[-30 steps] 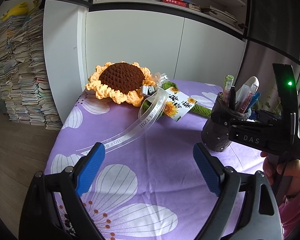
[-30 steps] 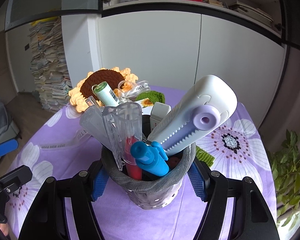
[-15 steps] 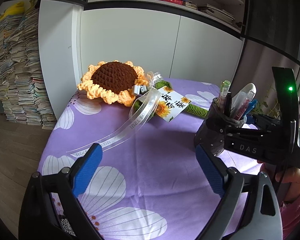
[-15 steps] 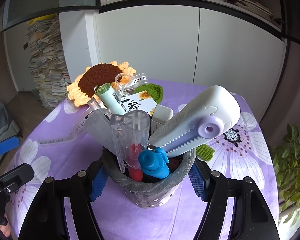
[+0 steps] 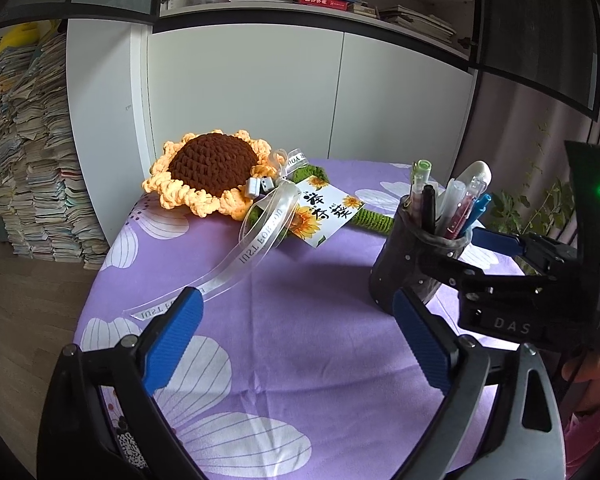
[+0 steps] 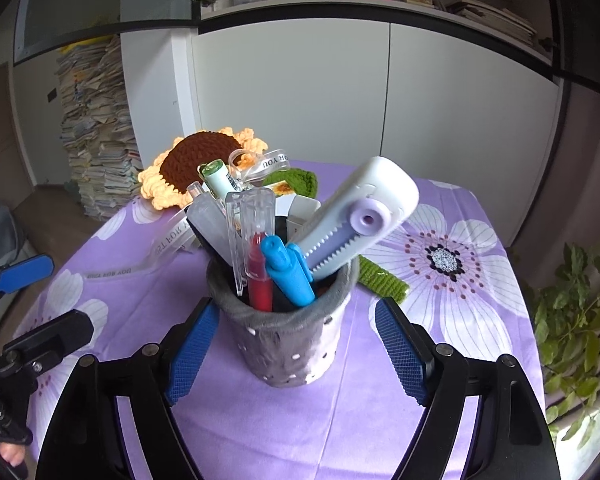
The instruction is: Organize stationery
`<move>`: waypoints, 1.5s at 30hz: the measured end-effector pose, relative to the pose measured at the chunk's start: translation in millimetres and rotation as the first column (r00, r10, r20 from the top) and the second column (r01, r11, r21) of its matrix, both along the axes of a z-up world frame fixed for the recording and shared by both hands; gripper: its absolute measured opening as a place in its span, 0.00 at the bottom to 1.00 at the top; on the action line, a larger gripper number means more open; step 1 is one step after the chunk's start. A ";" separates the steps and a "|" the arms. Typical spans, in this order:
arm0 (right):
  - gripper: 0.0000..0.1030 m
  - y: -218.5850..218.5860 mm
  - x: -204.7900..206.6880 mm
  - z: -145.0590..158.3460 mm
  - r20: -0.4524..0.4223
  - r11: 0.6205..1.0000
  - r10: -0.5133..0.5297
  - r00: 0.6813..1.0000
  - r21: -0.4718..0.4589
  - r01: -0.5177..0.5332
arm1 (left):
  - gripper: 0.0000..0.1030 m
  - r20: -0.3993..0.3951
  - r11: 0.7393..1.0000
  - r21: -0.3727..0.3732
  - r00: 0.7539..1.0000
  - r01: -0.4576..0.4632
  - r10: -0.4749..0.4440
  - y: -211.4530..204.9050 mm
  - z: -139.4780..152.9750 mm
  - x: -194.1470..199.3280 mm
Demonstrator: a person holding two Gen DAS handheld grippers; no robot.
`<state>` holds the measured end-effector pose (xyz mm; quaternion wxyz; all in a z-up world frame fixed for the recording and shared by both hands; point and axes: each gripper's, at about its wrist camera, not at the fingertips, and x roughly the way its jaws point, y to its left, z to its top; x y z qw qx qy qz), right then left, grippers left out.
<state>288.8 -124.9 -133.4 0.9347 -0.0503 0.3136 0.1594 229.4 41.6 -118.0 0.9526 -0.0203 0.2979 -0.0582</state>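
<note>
Our right tongs (image 6: pixel 296 344) have just spread off the cup (image 6: pixel 284 344), now set down mid-frame; left tongs (image 5: pixel 296 340) wide, empty.

The cup (image 6: pixel 282 340) is hiding the lower ends of the pens (image 6: pixel 288 276) and the tape dispenser (image 6: pixel 360 216). The right gripper (image 5: pixel 432 268) is covering the cup's side in the left view.

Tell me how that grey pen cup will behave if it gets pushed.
The pen cup looks soft and felt-like, so it may dent. The tall correction tape leans out, so it could tip. On the cloth it probably drags.
</note>
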 end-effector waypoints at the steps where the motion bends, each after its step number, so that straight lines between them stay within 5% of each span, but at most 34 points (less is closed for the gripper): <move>1: 0.79 -1.7 -3.6 0.9 0.004 1.000 -0.003 1.000 0.000 0.003 | 0.93 0.001 1.000 -0.001 1.000 -0.002 0.002 -0.2 1.1 -1.0; 13: 0.79 -14.0 -59.5 21.7 0.075 0.997 -0.060 0.995 -0.035 0.062 | 0.96 0.052 0.998 0.058 0.999 0.000 -0.003 -21.3 23.9 -27.0; 22: 0.80 -35.4 -112.2 57.8 0.147 0.992 -0.126 0.981 0.035 0.123 | 0.98 0.096 0.997 0.068 0.995 -0.027 0.021 -26.9 45.5 -65.7; 39: 0.83 -56.4 -257.6 130.7 0.339 0.972 -0.228 0.913 0.138 0.191 | 0.99 0.332 0.998 0.064 0.943 -0.009 -0.013 -41.7 115.8 -201.2; 42: 0.99 -56.5 -279.9 141.5 0.377 0.970 -0.237 0.895 0.146 0.195 | 0.99 0.361 0.999 0.049 0.933 -0.004 -0.014 -41.1 129.0 -216.0; 45: 1.00 -56.3 -302.6 151.1 0.438 0.967 -0.247 0.864 0.169 0.191 | 0.99 0.397 0.999 0.051 0.918 -0.002 -0.019 -44.0 138.2 -230.8</move>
